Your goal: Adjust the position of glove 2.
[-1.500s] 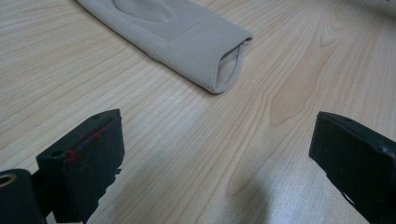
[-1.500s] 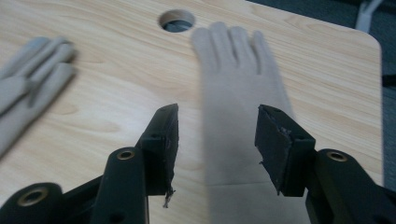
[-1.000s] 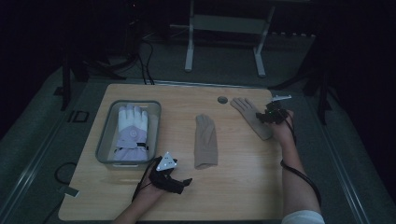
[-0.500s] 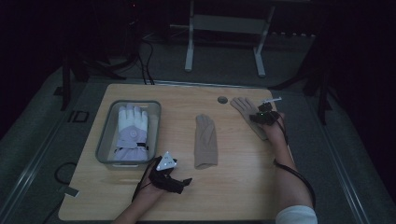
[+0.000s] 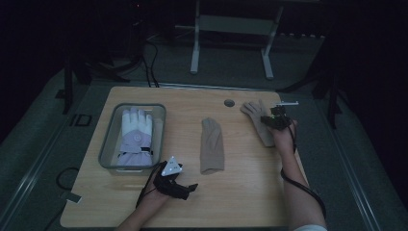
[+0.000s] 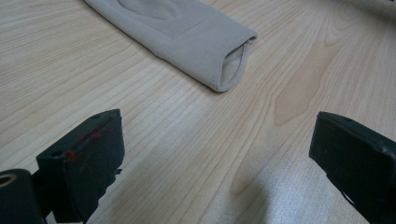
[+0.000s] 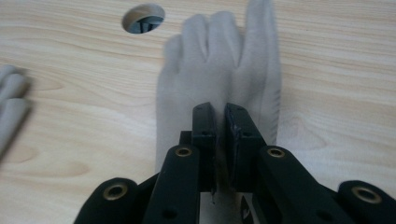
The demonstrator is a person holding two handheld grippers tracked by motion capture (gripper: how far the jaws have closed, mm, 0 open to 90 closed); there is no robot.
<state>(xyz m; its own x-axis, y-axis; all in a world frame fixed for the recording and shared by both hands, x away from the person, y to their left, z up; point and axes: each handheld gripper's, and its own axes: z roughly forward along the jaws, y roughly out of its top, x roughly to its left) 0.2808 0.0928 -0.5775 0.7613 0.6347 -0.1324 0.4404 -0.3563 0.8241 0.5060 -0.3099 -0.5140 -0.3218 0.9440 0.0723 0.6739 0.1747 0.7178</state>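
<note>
A beige glove (image 5: pixel 212 144) lies flat mid-table with its cuff (image 6: pixel 229 60) toward me. A second beige glove (image 5: pixel 255 118) lies at the right, fingers pointing away (image 7: pixel 219 60). My right gripper (image 5: pixel 272 118) hovers over this glove's palm; in the right gripper view its jaws (image 7: pixel 222 109) stand nearly together, and no fabric shows bunched between them. My left gripper (image 5: pixel 190 188) rests near the front edge, left of the middle glove's cuff. In the left gripper view it (image 6: pixel 217 135) is wide open over bare wood.
A grey bin (image 5: pixel 108 139) at the left holds a white and lavender glove (image 5: pixel 136 130). A round cable hole (image 5: pixel 229 102) sits at the back of the table, also seen in the right gripper view (image 7: pixel 143 17). Dark floor and a metal stand lie beyond.
My right gripper has shifted a little left and nearer, from the right edge of the glove to over its palm. The left gripper has stayed still.
</note>
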